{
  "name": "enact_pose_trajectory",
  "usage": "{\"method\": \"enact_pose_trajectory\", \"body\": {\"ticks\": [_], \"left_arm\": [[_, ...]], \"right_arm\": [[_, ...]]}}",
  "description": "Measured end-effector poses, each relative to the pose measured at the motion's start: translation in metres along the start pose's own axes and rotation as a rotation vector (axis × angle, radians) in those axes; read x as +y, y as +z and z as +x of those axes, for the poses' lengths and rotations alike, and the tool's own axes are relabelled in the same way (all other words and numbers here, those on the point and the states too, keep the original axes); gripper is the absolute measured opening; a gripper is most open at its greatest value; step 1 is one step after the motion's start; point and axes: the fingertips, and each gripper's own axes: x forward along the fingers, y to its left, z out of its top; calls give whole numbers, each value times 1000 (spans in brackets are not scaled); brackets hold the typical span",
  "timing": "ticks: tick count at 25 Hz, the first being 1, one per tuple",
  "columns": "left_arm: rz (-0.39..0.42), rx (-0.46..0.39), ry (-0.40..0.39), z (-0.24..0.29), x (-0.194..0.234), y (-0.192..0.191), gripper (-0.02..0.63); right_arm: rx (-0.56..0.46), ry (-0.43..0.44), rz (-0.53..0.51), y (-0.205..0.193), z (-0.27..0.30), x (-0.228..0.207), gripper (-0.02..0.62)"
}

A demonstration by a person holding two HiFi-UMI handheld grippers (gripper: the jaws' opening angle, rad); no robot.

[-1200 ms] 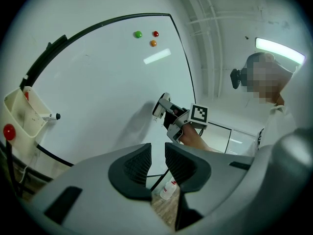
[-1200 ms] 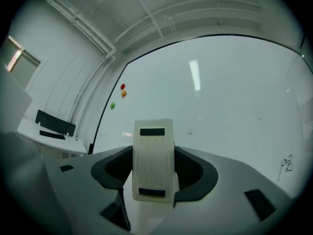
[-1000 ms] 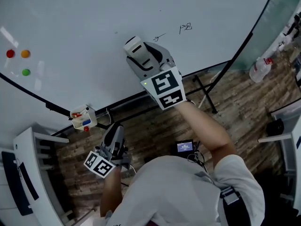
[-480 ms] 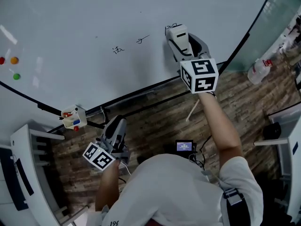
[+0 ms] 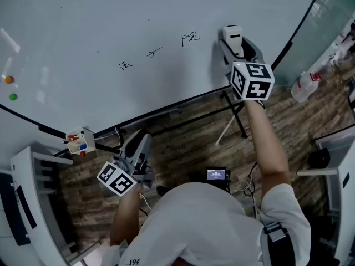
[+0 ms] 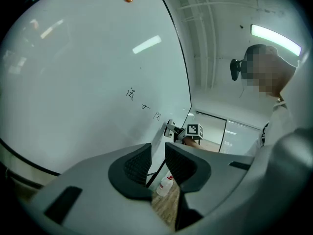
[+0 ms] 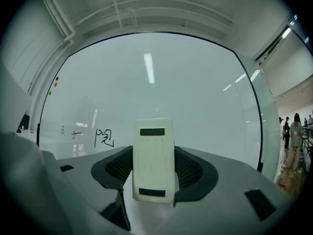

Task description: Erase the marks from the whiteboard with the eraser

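Over the last second the right gripper (image 5: 235, 42) has been sliding rightward along the whiteboard (image 5: 111, 21), crossing from the left of the last two marks to a spot just right of all of them. All three marks (image 5: 155, 52) are still showing in a slanting row. The gripper is clenching the eraser (image 7: 153, 158), a white block standing upright between the two dark pads (image 7: 120, 166) with its far end pointing at the board. In the right gripper view the nearest mark is lying to the eraser's left, near it but apart. In the head view the eraser is sitting close against the board's lower right part, near the dark frame, but I cannot tell whether it is pressing on the surface. The left gripper (image 6: 155, 161) is hanging low, below the board's bottom edge and over the wood floor (image 5: 188, 143). Its jaws are standing a little apart with nothing between them, and a bottle (image 6: 165, 185) and floor are showing through the gap. An orange and a green magnet (image 5: 8, 80) are sticking at the board's far left. A small tray (image 5: 77, 142) holding red and blue things is hanging under the lower left edge.
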Motion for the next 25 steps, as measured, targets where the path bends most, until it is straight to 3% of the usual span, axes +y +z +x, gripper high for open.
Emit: {"method": "enact_pose_trajectory", "body": {"ticks": [12,25], "left_arm": [[6,13,-18,37,-11,-10,77],[3,8,13,21,-2,-6,77]], "right_arm": [[12,-72,25,-5,9,-80,272],[14,-85,69,-15,23,-86,272]]}}
